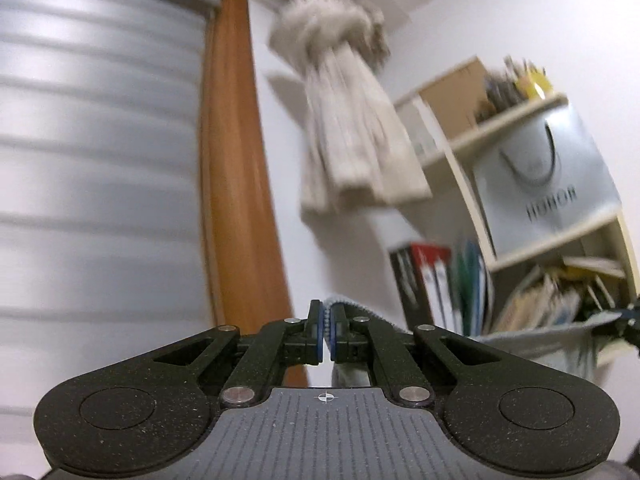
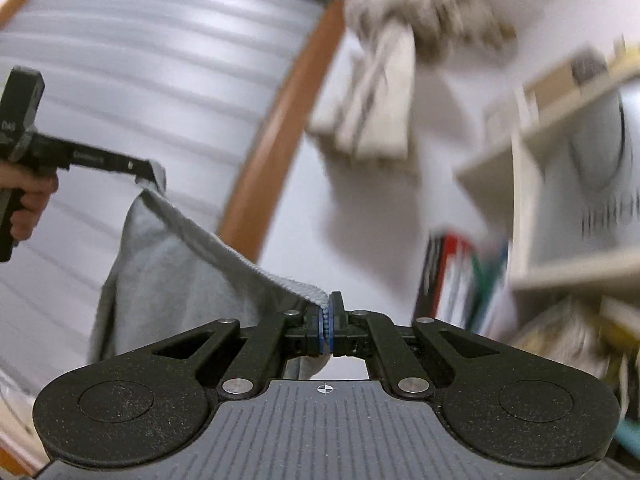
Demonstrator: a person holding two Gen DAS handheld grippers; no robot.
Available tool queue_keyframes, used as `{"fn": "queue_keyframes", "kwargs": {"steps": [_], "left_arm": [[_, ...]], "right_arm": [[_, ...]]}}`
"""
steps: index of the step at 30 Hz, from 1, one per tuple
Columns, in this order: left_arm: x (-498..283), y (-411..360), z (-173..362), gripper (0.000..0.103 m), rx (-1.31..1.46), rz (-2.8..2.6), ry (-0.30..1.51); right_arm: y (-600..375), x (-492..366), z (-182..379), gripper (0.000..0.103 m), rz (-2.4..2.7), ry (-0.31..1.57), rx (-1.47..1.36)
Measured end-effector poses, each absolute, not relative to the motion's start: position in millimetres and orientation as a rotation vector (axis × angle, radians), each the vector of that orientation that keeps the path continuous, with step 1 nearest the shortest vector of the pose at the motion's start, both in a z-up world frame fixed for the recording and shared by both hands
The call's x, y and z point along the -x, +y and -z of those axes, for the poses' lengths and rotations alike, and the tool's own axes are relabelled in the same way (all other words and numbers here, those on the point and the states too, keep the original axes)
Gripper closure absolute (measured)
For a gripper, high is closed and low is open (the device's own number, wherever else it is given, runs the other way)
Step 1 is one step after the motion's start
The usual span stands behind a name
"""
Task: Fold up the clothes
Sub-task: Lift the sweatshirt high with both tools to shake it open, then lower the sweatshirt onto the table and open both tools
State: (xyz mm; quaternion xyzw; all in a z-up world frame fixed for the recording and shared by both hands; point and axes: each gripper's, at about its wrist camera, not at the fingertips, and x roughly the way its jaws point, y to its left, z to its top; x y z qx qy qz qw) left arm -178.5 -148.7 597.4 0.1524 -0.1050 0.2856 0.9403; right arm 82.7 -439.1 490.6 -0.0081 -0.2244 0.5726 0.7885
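Observation:
A light grey garment (image 2: 160, 256) with a ribbed hem hangs in the air between both grippers, its body drooping below the stretched edge. In the right wrist view my right gripper (image 2: 327, 322) is shut on the ribbed hem. The left gripper (image 2: 149, 173), held by a hand (image 2: 28, 200), is clamped on the other end at the upper left. In the left wrist view my left gripper (image 1: 328, 330) is shut on the same ribbed edge. From there the grey cloth (image 1: 540, 344) runs right to the right gripper (image 1: 624, 320) at the frame's edge. Both views are motion-blurred.
Ahead is a window with grey blinds (image 1: 100, 160) in an orange wooden frame (image 1: 236, 160). A tied beige curtain (image 1: 348, 120) hangs on the white wall. To the right stands a cream bookshelf (image 1: 520, 112) with a white paper bag (image 1: 548, 176), binders (image 1: 440, 288) and books.

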Motion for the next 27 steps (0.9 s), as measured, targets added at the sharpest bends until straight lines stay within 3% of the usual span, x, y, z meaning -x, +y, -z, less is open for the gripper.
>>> {"fn": "queue_keyframes", "kwargs": {"steps": [6,14,20,26,27], "left_arm": [[186.5,-145.6,-602.9,0.1,-0.309,-0.612,-0.205],[111.0,-92.2,-526.4,0.1,-0.281,-0.592,-0.025],[17.3,-40.6,-392.4,0.1,-0.234,-0.548,0.226],[-56.2,2.8,-228.0,0.098,-0.043,-0.457,0.487],[-64.0,7.7,-200.6,0.092,-0.006,-0.441,0.536]], "right_arm": [[-443.0,-63.9,-505.6,0.101,-1.222,-0.505,0.056],[-416.7,-75.9,-454.2,0.101,-1.215,-0.394,0.147],[-355.5,-134.9,-351.6,0.101,-1.204,-0.173,0.241],[-274.9,-212.6,-186.5,0.1,-1.174,0.223,0.244],[-262.3,-221.2,-159.2,0.099,-1.15,0.296,0.273]]}}
